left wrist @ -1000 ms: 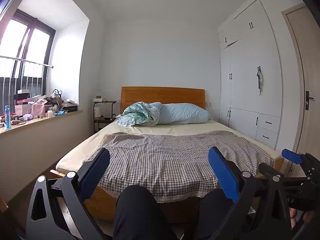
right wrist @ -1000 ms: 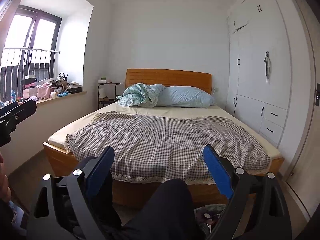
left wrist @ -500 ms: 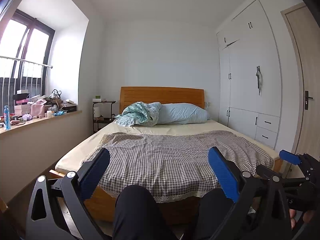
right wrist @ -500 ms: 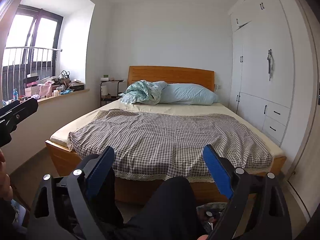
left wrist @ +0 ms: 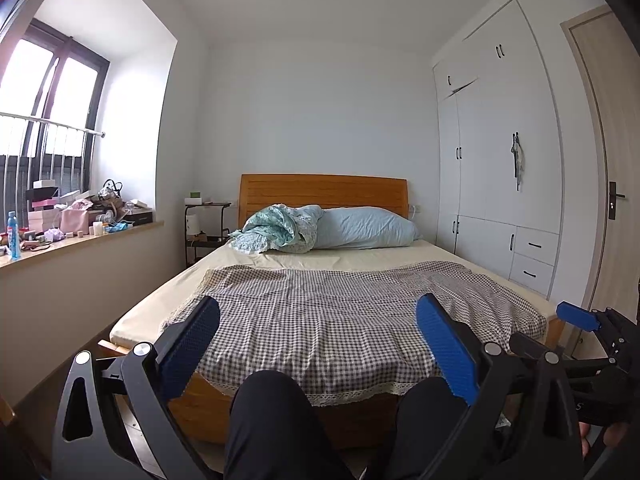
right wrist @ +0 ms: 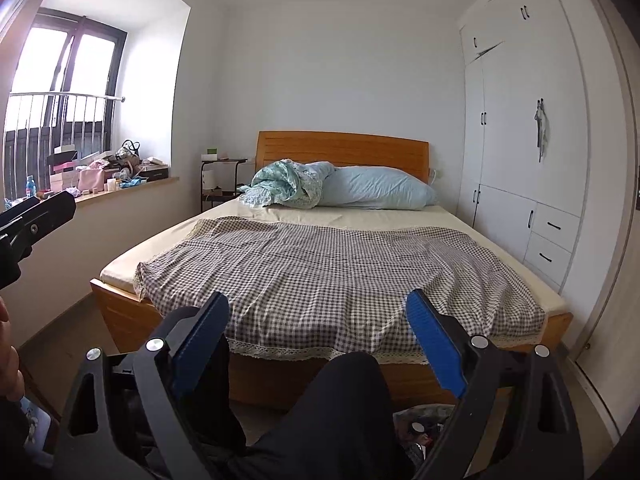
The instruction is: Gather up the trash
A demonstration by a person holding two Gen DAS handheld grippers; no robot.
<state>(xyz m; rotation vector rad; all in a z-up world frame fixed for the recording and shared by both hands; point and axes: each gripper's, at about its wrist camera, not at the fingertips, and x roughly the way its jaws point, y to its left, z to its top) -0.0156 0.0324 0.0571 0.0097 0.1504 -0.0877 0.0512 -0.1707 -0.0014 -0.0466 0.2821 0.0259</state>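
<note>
My left gripper (left wrist: pixel 318 344) is open and empty, its blue pads spread wide over a person's dark-trousered knees (left wrist: pixel 272 404), and it points at the bed (left wrist: pixel 320 312). My right gripper (right wrist: pixel 318 338) is held the same way, open with nothing between its pads. Each gripper shows at the edge of the other's view. Loose clutter lies on the window sill (left wrist: pixel 92 236): boxes, a pink bag (left wrist: pixel 74 220), a blue bottle (left wrist: pixel 13 236) and a small crumpled wad (left wrist: pixel 54 235). A patterned object (right wrist: pixel 420 420) lies on the floor by the right knee, mostly hidden.
A checked blanket (right wrist: pixel 340 268) covers the bed; a blue pillow (right wrist: pixel 380 194) and bunched bedding (right wrist: pixel 288 184) lie at the headboard. A black side table (left wrist: pixel 206 224) stands left of the bed. White wardrobes (left wrist: pixel 500 200) and a door (left wrist: pixel 600 160) line the right wall.
The right wrist view has tilted slightly, so the bed sits a little lower and nearer. The left gripper has barely moved. Both grippers stay open.
</note>
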